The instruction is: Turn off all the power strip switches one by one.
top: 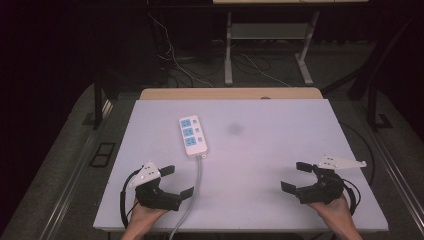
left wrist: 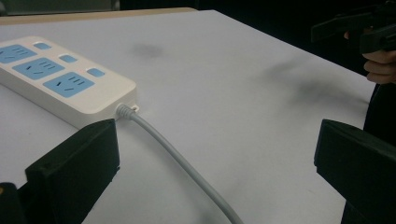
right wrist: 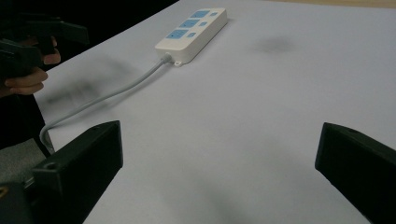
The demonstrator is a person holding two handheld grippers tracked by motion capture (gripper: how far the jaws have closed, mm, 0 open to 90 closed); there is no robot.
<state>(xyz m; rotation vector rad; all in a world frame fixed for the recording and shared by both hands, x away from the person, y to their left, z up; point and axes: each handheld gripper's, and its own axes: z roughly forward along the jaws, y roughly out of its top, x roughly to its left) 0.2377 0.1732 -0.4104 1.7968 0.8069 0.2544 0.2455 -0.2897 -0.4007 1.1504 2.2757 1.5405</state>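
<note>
A white power strip (top: 192, 134) with three blue sockets lies left of centre on the white table (top: 280, 150). Its grey cable (top: 195, 192) runs toward me and off the front edge. My left gripper (top: 177, 181) hovers at the front left, just left of that cable, jaws wide open and empty. From the left gripper view the power strip (left wrist: 60, 77) lies ahead at the left, and the cable (left wrist: 182, 161) passes between the jaws. My right gripper (top: 296, 176) is open and empty at the front right. The right gripper view has the power strip (right wrist: 192, 33) far ahead.
A dark smudge (top: 234, 129) marks the table's middle. Beyond the far edge a wooden board (top: 230, 93) shows, then a desk frame (top: 265, 50) and loose cables on the floor. Each gripper view catches the other hand and its gripper at one side.
</note>
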